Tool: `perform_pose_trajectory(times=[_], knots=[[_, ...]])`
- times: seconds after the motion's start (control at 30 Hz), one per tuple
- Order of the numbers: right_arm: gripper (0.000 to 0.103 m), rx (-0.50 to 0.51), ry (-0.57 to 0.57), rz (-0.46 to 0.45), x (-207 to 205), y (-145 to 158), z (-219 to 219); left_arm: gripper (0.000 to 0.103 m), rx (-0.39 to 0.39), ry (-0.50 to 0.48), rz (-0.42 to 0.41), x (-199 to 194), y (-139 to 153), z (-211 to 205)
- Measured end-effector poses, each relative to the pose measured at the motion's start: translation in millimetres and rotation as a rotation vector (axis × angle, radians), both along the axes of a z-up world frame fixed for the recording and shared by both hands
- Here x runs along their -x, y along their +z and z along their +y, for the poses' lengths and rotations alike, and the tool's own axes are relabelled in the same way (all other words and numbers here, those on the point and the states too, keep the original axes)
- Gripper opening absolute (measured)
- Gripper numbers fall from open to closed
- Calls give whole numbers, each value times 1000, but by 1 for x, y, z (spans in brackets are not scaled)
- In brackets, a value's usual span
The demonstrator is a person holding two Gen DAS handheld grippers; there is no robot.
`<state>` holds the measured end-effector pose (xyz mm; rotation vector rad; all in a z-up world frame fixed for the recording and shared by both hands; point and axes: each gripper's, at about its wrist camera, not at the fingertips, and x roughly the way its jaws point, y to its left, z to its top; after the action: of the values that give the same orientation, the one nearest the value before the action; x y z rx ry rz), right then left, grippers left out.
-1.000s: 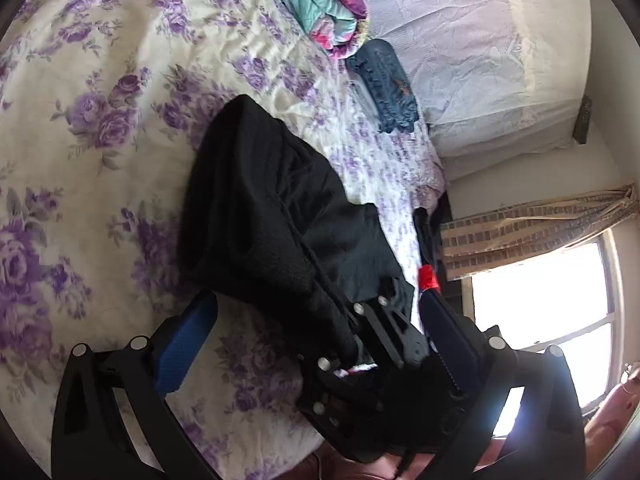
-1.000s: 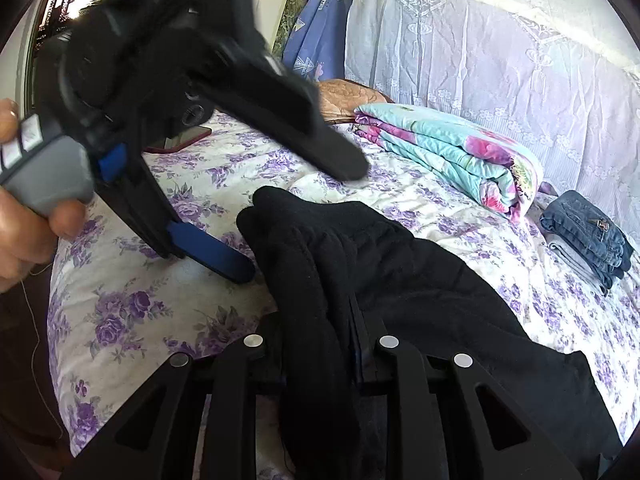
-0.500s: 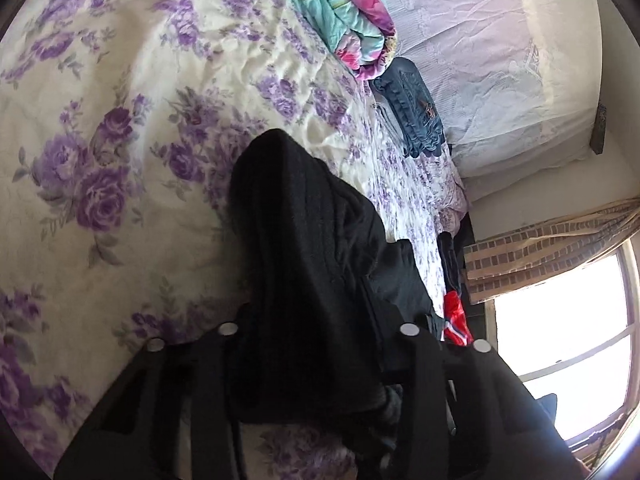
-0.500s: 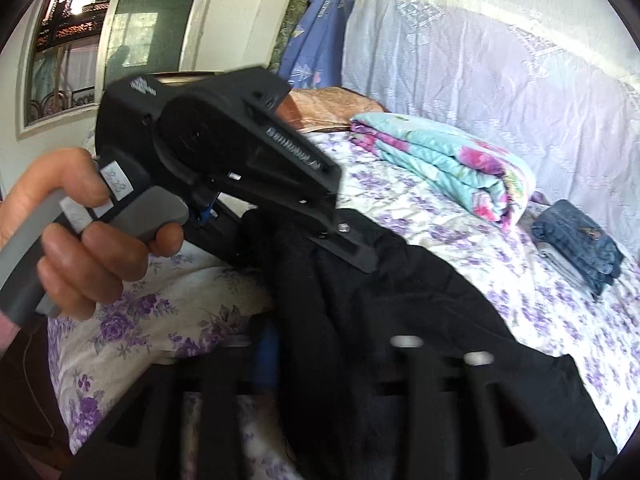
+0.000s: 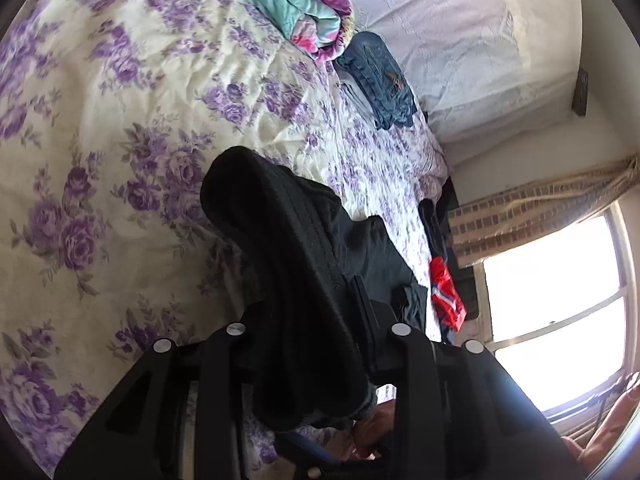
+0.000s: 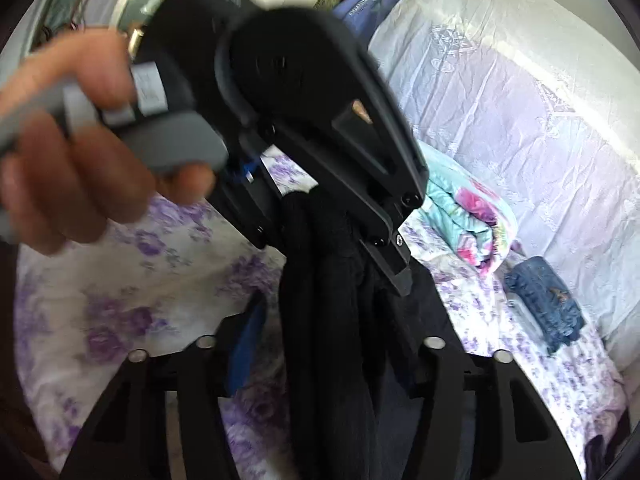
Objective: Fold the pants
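The black pants (image 5: 280, 240) lie bunched on the purple-flowered bed sheet (image 5: 100, 120), one end lifted. My left gripper (image 5: 304, 292) is shut on that raised bunch, which fills the space between its fingers, and its jaws are still closing. In the right wrist view a hand (image 6: 72, 160) holds the left gripper (image 6: 328, 256) up close, the pants (image 6: 328, 360) hanging down from it. That hanging cloth passes between the fingers of my right gripper (image 6: 328, 328). Its jaws are closing, but a gap shows beside the blue pad (image 6: 244, 344).
A folded floral blanket (image 5: 304, 12) and folded blue jeans (image 5: 380, 76) lie at the far side of the bed, against a white-draped headboard (image 5: 460, 40). A red cloth (image 5: 444, 296) hangs off the bed edge below a bright window (image 5: 560, 300).
The left gripper went from wide open to closed on the pants and lifted them. The right gripper let go of its pinch and opened. The left gripper now looms closer and higher in the right view.
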<state>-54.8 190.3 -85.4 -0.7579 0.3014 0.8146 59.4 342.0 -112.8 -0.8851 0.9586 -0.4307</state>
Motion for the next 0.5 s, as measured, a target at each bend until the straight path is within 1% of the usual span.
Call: perform_pose_trajectory(times=[0.03,0.07,0.13,0.17,0.2,0.23,0.3,0.33,0.37,0.4,0.43,0.47,0.5], knots=[[36,4,-23,-24,0,-1,1,29,-7,-6,4,-1,0,0],[26,3,-33,-29,0,-1,1,29,-10,-8,16,-2,-1,1],[17,-5,-38,-12,-2,0,-2,33,4,-13,48,-6,-7,4],[16,-10,-46,-9,-1,0,-4,44,29,-15,79,-9,-13,6],[16,-13,-53,-14,-1,1,-4,59,47,-18,95,-10,-18,8],[16,-19,-57,-20,1,1,-6,63,54,-14,108,-13,-22,9],[16,-30,-58,-33,5,3,-10,63,40,-30,116,-18,-27,5],[16,-32,-58,-33,5,4,-11,63,66,-43,110,-21,-29,3],[16,-40,-58,-31,6,5,-14,61,99,-47,104,-23,-30,2],[16,-50,-59,-31,7,6,-18,51,158,-52,89,-25,-30,1],[16,-62,-63,-35,8,8,-22,44,175,-57,74,-26,-28,1],[16,-75,-68,-40,9,10,-25,32,163,-58,56,-25,-24,-1],[16,-91,-70,-39,11,12,-26,29,150,-56,37,-24,-19,-4]])
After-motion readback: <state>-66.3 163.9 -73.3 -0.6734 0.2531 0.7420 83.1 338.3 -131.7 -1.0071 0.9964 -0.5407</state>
